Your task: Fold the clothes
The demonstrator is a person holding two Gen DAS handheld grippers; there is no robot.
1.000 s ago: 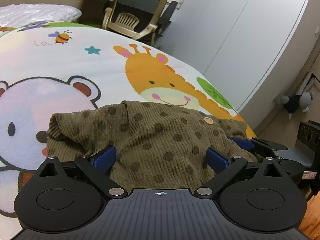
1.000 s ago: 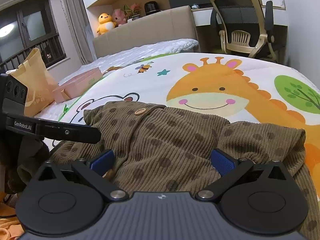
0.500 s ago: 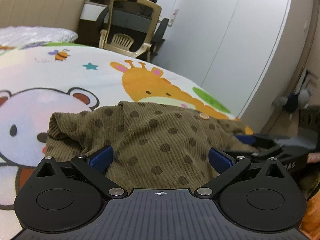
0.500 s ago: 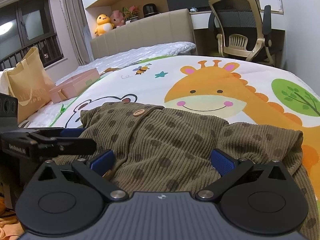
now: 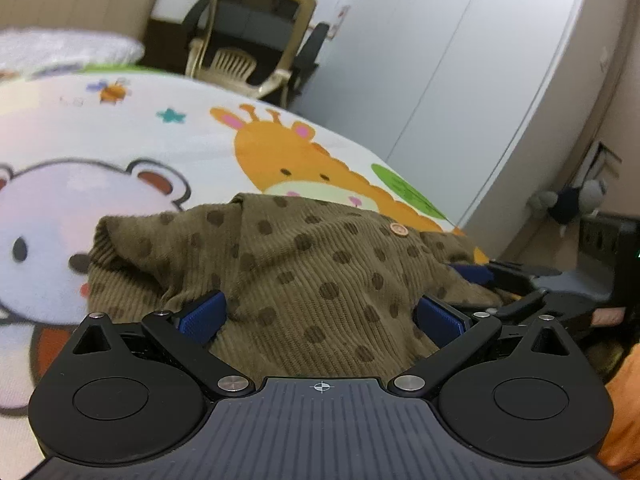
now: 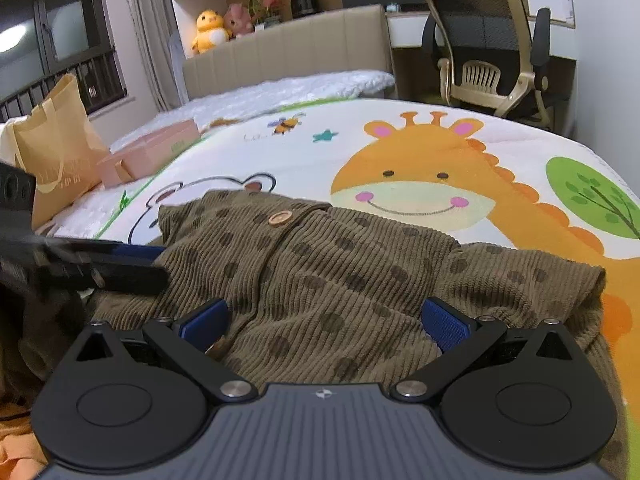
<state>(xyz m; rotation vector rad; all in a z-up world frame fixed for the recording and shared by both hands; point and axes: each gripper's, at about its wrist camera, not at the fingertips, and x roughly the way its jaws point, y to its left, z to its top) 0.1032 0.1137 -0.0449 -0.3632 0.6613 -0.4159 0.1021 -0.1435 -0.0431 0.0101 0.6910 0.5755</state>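
An olive-brown corduroy garment (image 5: 312, 264) with dark dots and wooden buttons lies bunched on the cartoon-print bedspread (image 5: 120, 152). My left gripper (image 5: 320, 316) is open, its blue pads wide apart with the near part of the garment between them. My right gripper (image 6: 324, 320) is also open, pads wide apart over the garment (image 6: 340, 264). The right gripper's body shows at the right of the left wrist view (image 5: 560, 280). The left gripper shows at the left of the right wrist view (image 6: 88, 260), its fingers lying over the garment's left edge.
A desk chair (image 6: 492, 64) stands beyond the bed's far corner. A paper bag (image 6: 56, 148) and a pink box (image 6: 152, 156) sit at the bed's left side. White wardrobe doors (image 5: 460, 80) and a plush toy (image 5: 572, 200) are on the right. Orange cloth (image 6: 16, 444) lies near me.
Both grippers stay open. The views have shifted slightly; the left gripper sits lower and closer against the garment's left edge in the right wrist view.
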